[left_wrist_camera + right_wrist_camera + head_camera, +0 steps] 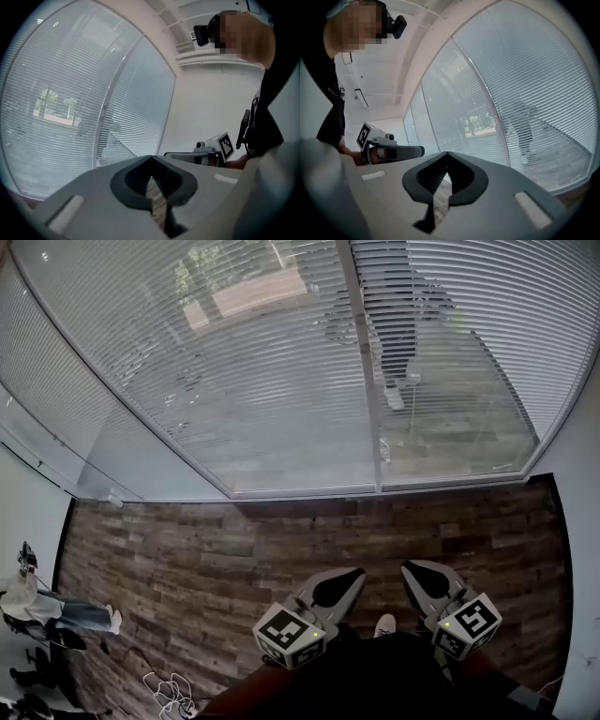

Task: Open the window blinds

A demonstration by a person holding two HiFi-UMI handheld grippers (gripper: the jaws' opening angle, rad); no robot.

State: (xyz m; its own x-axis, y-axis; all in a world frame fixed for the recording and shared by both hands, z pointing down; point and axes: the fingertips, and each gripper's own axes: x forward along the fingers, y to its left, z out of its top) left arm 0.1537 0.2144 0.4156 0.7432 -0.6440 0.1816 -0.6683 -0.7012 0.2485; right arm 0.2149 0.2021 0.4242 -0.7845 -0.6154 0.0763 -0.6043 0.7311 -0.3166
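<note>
White slatted window blinds point(281, 362) hang lowered over a wide window, down to the sill; trees and a building show faintly between the slats. A grey mullion point(361, 362) divides two panes. Both grippers are held low, side by side, a stretch of floor short of the window. My left gripper point(349, 577) is shut and empty, and so is my right gripper point(414, 572). In the left gripper view the jaws point(151, 158) meet at their tips, with the blinds point(70, 108) ahead. The right gripper view shows its jaws point(447, 153) closed before the blinds point(511, 93).
A wood plank floor point(234, 549) runs between me and the window. White walls point(577, 521) close in at the right and far left. A person point(47, 610) is at the left edge, and a white cable point(169, 692) lies coiled on the floor nearby.
</note>
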